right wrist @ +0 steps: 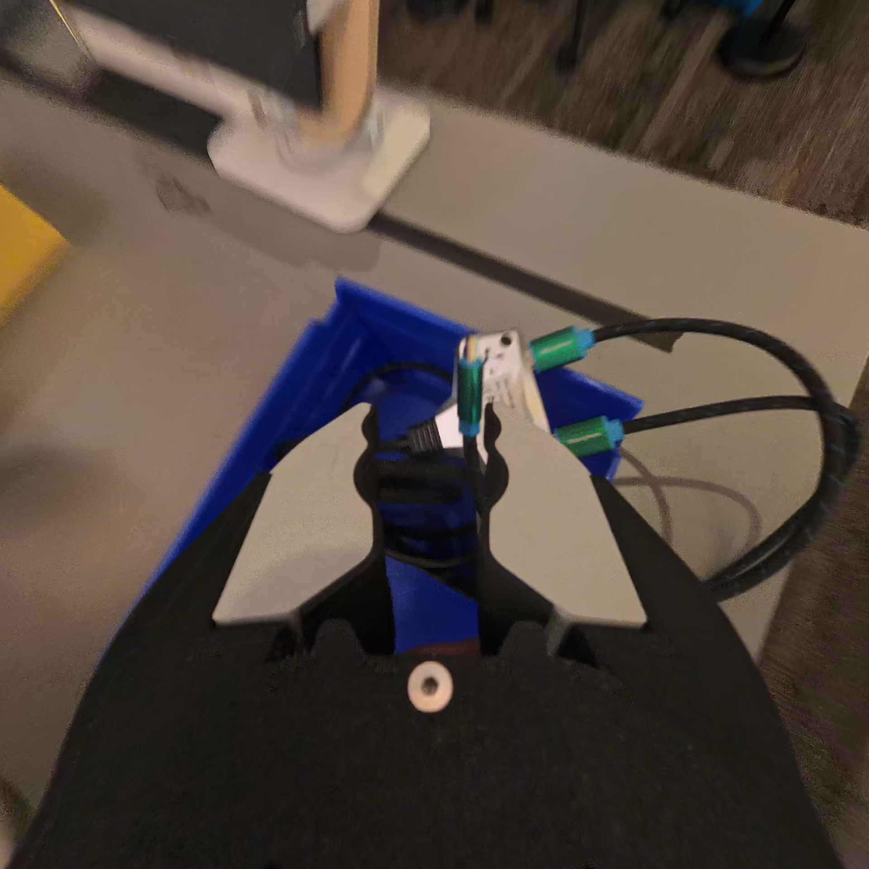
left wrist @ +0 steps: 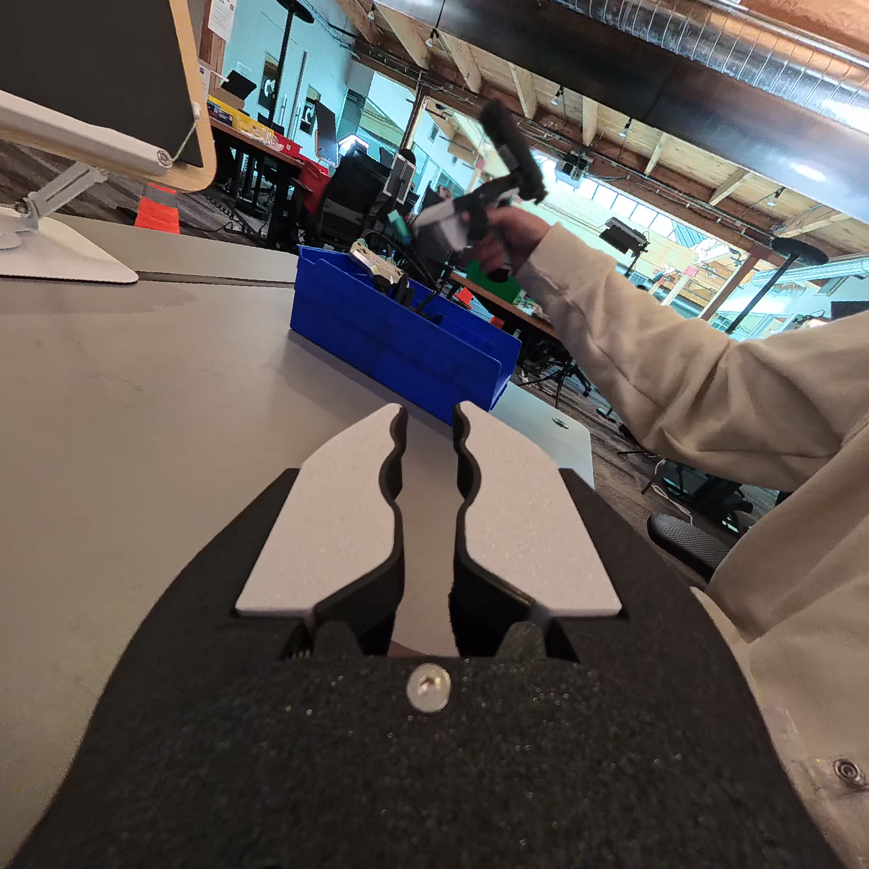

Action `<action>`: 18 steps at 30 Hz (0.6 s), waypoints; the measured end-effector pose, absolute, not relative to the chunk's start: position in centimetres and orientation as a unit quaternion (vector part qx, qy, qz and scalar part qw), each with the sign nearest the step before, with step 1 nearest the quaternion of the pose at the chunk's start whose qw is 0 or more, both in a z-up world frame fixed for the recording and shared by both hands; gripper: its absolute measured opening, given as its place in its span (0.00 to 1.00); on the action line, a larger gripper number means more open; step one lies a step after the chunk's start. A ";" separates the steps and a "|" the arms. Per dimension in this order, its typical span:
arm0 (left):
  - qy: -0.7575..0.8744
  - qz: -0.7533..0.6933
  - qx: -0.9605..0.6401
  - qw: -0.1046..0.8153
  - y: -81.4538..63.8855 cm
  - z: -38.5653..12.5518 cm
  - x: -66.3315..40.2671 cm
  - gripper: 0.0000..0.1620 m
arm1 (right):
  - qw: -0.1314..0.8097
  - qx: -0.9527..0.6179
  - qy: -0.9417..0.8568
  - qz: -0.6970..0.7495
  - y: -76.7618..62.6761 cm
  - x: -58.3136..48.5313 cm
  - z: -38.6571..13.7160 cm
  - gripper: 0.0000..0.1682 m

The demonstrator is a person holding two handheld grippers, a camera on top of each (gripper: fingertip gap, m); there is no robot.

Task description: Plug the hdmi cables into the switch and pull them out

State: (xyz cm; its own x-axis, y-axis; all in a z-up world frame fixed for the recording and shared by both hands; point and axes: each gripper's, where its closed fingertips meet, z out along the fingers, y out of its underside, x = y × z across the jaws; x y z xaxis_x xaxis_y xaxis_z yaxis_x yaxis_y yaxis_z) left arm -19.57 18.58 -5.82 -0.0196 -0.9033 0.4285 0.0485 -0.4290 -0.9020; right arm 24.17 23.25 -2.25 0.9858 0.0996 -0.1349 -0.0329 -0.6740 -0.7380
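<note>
right gripper (right wrist: 429,425) parted and empty above blue bin (right wrist: 301,376), white switch (right wrist: 498,367) with green-ended cables (right wrist: 705,329) plugged in, left gripper (left wrist: 429,416) parted, empty, over grey table (left wrist: 141,399)

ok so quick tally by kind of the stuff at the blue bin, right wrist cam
green hdmi plugs: 3
white switch: 1
blue bin: 1
total: 5

Left tongs (left wrist: 429,418) slightly parted, right tongs (right wrist: 430,418) seemingly parted, raised
</note>
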 end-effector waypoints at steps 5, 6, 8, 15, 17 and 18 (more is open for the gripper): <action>0.369 -0.609 -0.583 0.391 18.8 -5.9 -19.7 0.11 | 0.510 -0.820 0.184 0.183 18.9 35.1 1.9 0.30; 0.371 -0.608 -0.583 0.392 18.8 -5.8 -19.7 0.11 | 0.501 -0.818 0.214 0.182 18.0 37.5 0.2 0.33; 0.374 -0.605 -0.582 0.394 18.7 -5.8 -19.7 0.11 | 0.462 -0.822 0.271 0.194 16.8 41.3 -4.5 0.41; 0.382 -0.590 -0.591 0.395 19.0 -6.9 -19.0 0.11 | 0.403 -0.866 0.193 0.225 18.8 43.8 -13.9 0.43; 0.380 -0.582 -0.603 0.392 19.4 -7.4 -18.8 0.11 | 0.415 -0.867 0.163 0.222 20.4 44.2 -13.7 0.41; 0.379 -0.578 -0.607 0.391 19.6 -7.5 -18.7 0.11 | 0.412 -0.870 0.152 0.224 21.1 44.4 -13.6 0.41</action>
